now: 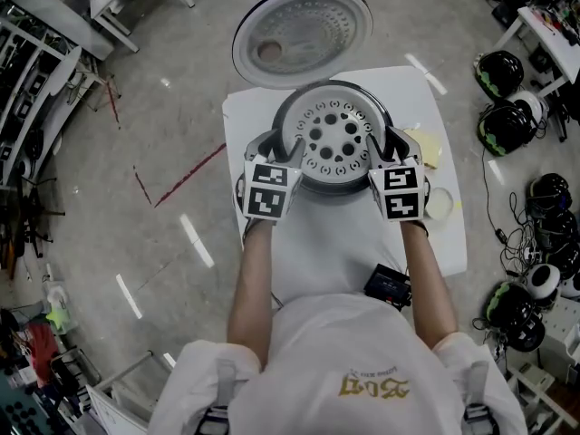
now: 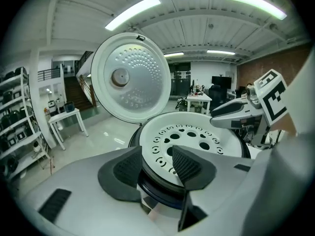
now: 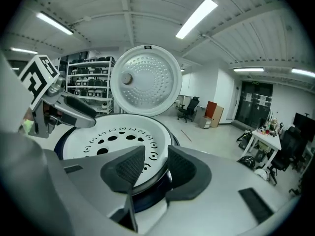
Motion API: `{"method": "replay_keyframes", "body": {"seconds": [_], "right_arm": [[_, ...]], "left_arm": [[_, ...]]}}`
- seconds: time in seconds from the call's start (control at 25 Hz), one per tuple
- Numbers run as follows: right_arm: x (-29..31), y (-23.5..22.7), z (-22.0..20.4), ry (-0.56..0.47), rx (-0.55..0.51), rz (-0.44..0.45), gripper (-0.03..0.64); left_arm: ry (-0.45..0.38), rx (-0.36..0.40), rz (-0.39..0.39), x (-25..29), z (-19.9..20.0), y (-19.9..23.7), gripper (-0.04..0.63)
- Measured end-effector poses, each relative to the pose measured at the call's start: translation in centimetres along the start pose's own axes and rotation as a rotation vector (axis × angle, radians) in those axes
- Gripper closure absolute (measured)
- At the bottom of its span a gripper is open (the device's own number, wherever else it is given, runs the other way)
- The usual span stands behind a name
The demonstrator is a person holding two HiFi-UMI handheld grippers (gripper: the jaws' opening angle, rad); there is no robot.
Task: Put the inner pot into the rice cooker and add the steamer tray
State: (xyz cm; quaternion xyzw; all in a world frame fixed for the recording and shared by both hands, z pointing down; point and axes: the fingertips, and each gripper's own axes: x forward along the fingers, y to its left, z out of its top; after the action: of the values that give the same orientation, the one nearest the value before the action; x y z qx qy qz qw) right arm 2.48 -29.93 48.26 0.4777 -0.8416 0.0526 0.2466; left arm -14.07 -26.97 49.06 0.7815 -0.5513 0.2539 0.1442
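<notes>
Steamer tray [image 1: 333,135], white w/ round holes, is seated level in the mouth of the rice cooker [image 1: 332,185], which is set on the far half of a white table [image 1: 353,243]. A dark rim is seen just under the tray's edge in both gripper views. The cooker lid [image 1: 302,33] is swung fully open at approx. 11 o'clock of the tray.

Left gripper [image 2: 156,162] is held at approx. 8 o'clock of the tray. Its jaws are spread, w/ the tray's edge and the dark rim between the pads; no pad is pressed on them. Right gripper [image 3: 156,166] is held opposite, at approx. 4 o'clock. Its jaws are likewise parted astride the rim, nothing being clamped.

A black device [image 1: 388,285] is seen at 5 o'clock of the cooker, by the table's near edge.
</notes>
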Motion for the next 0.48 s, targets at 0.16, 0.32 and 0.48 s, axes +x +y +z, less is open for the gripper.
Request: {"method": "replay_keyframes", "body": {"seconds": [0.16,0.32,0.48], "right_arm": [[0.25,0.16,-0.02,-0.008,0.006,0.0,0.462],[-0.04,-0.18,-0.03,-0.012,0.017,0.007,0.46],[-0.63,-0.58,0.19,-0.044,0.064,0.008,0.462]], "left_arm": [[0.015,0.043,0.016,0.3,-0.32,-0.07,0.393],[-0.002,0.04,0.02,0.42,-0.12,-0.24,0.39],[-0.029,0.01,0.028,-0.37,0.51,-0.24,0.39]]}}
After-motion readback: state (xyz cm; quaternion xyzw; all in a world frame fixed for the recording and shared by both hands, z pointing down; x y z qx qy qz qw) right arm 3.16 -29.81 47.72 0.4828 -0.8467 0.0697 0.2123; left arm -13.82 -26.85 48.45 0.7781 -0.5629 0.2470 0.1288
